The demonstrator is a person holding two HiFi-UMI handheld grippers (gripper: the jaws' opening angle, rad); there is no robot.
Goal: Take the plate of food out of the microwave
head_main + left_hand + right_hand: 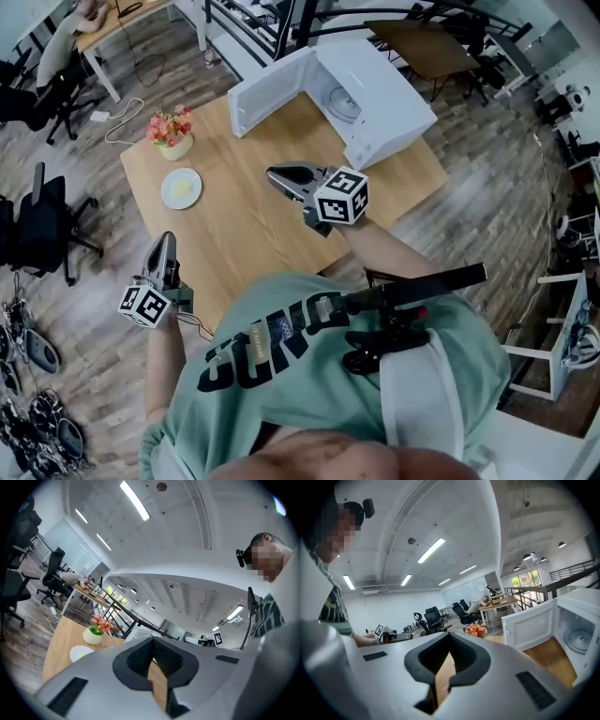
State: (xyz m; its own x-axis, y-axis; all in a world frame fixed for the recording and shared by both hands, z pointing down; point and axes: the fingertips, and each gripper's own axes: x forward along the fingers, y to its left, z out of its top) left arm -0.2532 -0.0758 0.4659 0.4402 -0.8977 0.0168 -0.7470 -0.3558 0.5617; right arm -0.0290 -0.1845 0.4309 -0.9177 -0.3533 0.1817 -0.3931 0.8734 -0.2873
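Observation:
The white plate of food point(181, 187) lies on the wooden table point(253, 225) near its left edge, in front of a pot of pink flowers point(170, 133). The white microwave point(380, 98) stands at the table's far right with its door point(270, 91) swung wide open; only the glass turntable point(342, 103) shows inside. My right gripper point(274, 174) hovers over the table's middle, shut and empty. My left gripper point(165, 242) is off the table's near left corner, shut and empty. The left gripper view shows the plate point(79, 653) and the flowers point(97, 629) beyond the shut jaws.
The open door point(529, 625) and the microwave cavity point(577, 637) fill the right of the right gripper view. Office chairs point(42, 234) stand on the floor left of the table. A second desk point(122, 23) with a seated person is at the back left.

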